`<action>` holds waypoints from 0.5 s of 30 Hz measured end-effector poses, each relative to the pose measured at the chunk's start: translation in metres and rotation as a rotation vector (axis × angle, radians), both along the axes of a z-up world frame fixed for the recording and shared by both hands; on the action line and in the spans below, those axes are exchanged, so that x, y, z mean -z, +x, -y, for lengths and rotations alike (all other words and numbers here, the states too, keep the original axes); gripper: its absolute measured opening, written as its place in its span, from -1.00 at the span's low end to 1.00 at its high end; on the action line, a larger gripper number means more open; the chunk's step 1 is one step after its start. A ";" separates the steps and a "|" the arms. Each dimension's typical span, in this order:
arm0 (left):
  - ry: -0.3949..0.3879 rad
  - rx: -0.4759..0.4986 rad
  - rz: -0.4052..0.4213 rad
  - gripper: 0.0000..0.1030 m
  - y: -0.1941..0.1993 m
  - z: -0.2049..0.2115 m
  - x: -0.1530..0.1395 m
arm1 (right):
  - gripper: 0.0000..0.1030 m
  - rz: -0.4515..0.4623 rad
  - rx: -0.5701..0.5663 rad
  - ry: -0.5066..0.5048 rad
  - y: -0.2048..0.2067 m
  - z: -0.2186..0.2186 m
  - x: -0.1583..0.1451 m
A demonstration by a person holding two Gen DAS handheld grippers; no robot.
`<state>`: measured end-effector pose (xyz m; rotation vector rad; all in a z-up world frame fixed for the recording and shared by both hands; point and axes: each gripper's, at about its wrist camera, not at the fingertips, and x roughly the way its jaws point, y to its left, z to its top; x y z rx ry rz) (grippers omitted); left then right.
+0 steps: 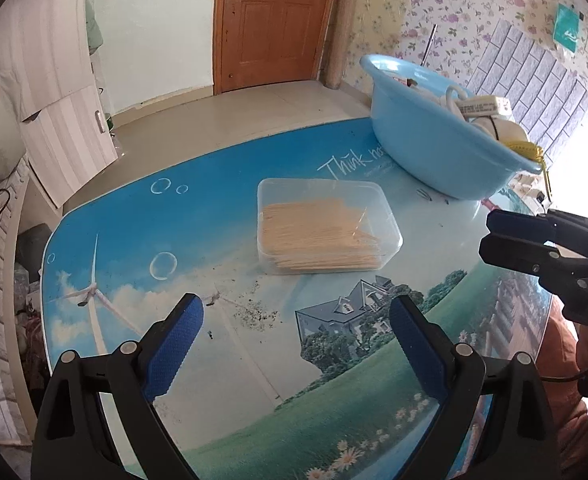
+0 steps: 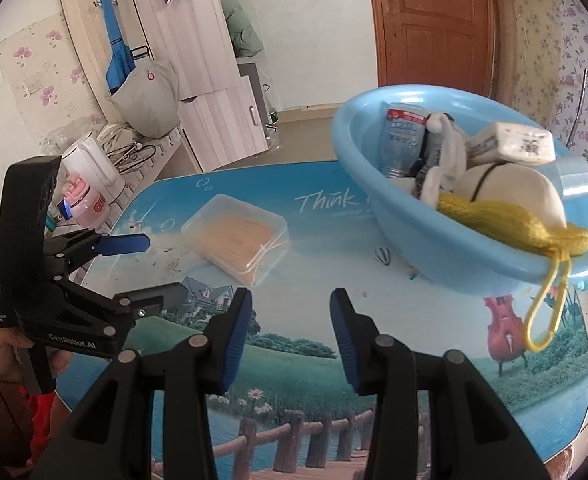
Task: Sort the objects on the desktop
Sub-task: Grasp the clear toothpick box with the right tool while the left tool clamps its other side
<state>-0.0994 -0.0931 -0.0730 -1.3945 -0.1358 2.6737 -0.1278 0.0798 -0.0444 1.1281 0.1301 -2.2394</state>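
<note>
Toothpick box (image 1: 328, 226), clear rounded plastic packed with pale wooden sticks, lies flat mid-tabletop (image 1: 133, 240), just beside the glossy blue basin (image 2: 374, 184). The basin holds a tube, a white block, yellow cord and other things. Left claw (image 1: 296, 338) hovers low over the printed tabletop, jaws spread wide and empty. Right claw (image 2: 289, 336), also parted and empty, points toward the basin. A hand (image 2: 1, 350) grips the left handle.
</note>
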 end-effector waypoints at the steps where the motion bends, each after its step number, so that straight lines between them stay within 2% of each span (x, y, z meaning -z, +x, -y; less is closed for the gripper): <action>1: -0.007 0.012 0.006 0.83 -0.003 0.000 0.002 | -0.22 0.009 -0.002 -0.010 -0.003 0.004 0.000; 4: -0.012 0.054 0.026 0.83 -0.015 -0.004 0.007 | -0.22 0.036 -0.007 -0.033 -0.013 0.016 0.002; 8: 0.028 0.074 0.048 0.83 -0.031 -0.004 0.014 | -0.22 0.078 -0.022 -0.034 -0.026 0.031 0.011; 13: 0.020 0.112 0.040 0.84 -0.043 -0.009 0.011 | -0.21 0.131 -0.037 -0.047 -0.036 0.043 0.024; 15: 0.014 0.127 0.037 0.84 -0.046 -0.012 0.010 | -0.07 0.148 -0.042 -0.047 -0.038 0.048 0.029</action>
